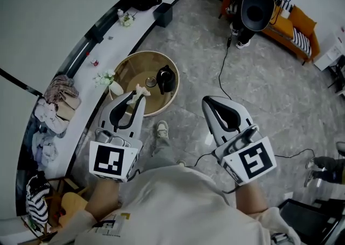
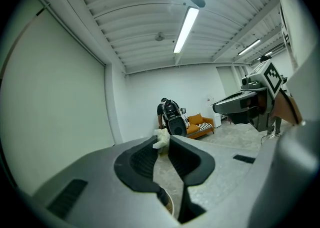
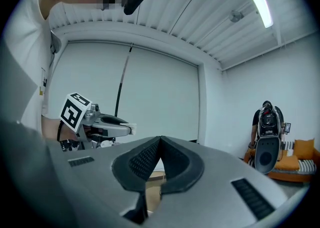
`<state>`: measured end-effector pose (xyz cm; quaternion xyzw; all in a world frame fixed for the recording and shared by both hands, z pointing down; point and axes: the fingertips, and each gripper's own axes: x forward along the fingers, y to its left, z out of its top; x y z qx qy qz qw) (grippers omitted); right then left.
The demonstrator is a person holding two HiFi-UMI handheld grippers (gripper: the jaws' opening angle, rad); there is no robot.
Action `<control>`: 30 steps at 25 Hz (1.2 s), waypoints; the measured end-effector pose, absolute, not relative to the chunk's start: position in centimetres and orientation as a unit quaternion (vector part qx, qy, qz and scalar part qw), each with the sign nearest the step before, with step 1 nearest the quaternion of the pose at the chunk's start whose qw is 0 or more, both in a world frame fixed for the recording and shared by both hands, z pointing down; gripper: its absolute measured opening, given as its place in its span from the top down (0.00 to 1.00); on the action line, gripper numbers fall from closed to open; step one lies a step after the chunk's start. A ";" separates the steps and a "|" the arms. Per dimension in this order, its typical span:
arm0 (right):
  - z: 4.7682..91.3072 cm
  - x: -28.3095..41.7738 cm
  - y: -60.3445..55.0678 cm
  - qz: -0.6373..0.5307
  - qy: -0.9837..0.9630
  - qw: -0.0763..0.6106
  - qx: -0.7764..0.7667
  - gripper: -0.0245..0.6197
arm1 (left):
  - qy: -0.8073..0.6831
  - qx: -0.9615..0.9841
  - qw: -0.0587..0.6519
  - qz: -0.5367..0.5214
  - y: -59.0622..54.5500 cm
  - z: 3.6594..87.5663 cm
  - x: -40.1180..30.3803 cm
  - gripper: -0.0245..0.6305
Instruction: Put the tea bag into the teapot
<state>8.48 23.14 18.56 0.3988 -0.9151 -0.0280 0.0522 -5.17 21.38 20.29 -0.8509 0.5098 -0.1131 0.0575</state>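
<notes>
Flowers (image 1: 105, 78) stand beside the left edge of the round table (image 1: 132, 69); a small cup (image 1: 151, 82) sits on it beside the black teapot (image 1: 166, 78). Over the table's near rim the left gripper (image 1: 137, 94) pinches the tea bag (image 1: 142, 90), apart from the teapot. Right of the table the right gripper (image 1: 211, 100) hangs, jaws together, empty, above grey stone floor (image 1: 259, 88).

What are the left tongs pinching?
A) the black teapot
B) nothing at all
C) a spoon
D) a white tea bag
D: the left tongs are closed on a small white tea bag at their tips, while the black teapot stands apart on the round table.
</notes>
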 end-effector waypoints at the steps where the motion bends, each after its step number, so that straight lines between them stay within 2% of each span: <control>1: 18.7 8.3 22.4 -0.028 -0.915 0.055 0.398 0.95 | 0.509 -0.851 0.057 -0.112 20.7 20.3 -5.2 0.86; 30: 20.5 1.9 -3.6 -0.003 -0.901 0.097 0.423 0.95 | 0.439 -0.889 0.045 -0.122 -4.6 21.4 -8.7 0.86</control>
